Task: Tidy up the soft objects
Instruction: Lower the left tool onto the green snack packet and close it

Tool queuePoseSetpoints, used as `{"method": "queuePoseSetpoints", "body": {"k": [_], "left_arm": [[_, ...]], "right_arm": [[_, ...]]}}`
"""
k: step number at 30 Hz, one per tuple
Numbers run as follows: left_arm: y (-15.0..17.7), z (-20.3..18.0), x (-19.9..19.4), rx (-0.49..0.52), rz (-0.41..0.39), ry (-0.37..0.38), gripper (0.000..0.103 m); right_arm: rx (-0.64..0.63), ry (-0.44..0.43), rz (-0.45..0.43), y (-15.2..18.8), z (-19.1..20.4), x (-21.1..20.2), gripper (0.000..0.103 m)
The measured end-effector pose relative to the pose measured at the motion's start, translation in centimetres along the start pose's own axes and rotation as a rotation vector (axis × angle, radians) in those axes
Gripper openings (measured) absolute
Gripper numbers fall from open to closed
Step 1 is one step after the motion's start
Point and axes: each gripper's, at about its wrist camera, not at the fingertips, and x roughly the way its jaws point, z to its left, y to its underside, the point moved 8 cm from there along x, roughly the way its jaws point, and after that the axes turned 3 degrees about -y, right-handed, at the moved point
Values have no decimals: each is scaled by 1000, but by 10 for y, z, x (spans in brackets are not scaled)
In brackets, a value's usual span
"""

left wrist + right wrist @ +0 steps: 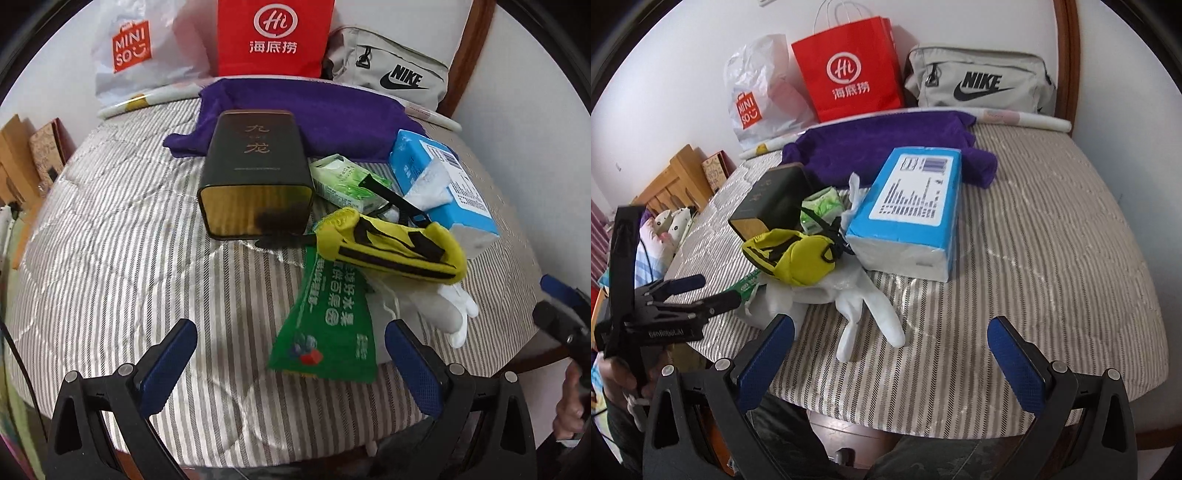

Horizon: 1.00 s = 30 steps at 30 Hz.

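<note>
A pile sits on the striped table (110, 240). In it are a yellow pouch (395, 243) with black straps, a green cloth bag (328, 317), a white glove (443, 310), a green wipes pack (343, 181) and a blue tissue pack (447, 184). A purple towel (314, 114) lies behind them. My left gripper (291, 350) stands open just above the green bag, touching nothing. In the right wrist view my right gripper (892, 354) is open in front of the white glove (871, 310), with the yellow pouch (798, 258) and tissue pack (908, 210) beyond it.
A dark tin box (255, 177) lies on its side left of the pile. A Miniso plastic bag (140, 55), a red paper bag (273, 37) and a grey Nike pouch (391, 70) stand along the back. The table edge runs near the grippers. Wooden furniture (676, 177) stands at left.
</note>
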Motion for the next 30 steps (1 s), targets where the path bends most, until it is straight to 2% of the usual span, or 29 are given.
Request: {"method": "queuePoseSetpoints", "body": {"k": [3, 10, 12, 14, 16, 20, 30], "left_arm": [[-8, -5, 10, 48, 18, 28, 101], [-13, -18, 31, 121, 68, 70, 89], [-15, -20, 29, 124, 52, 98, 79], [-16, -23, 27, 102, 60, 173, 55], [-15, -25, 27, 85, 71, 229, 45], [-13, -23, 23, 75, 54, 250, 39], [-12, 24, 12, 0, 15, 168, 38]], "right_arm": [[4, -16, 13, 0, 1, 8, 103], [1, -33, 24, -3, 3, 16, 103], [-3, -39, 23, -3, 4, 17, 103], [-5, -46, 25, -3, 7, 18, 103], [-9, -54, 31, -4, 10, 22, 103], [-22, -57, 47, -5, 16, 28, 102], [-67, -59, 42, -12, 33, 29, 102]]}}
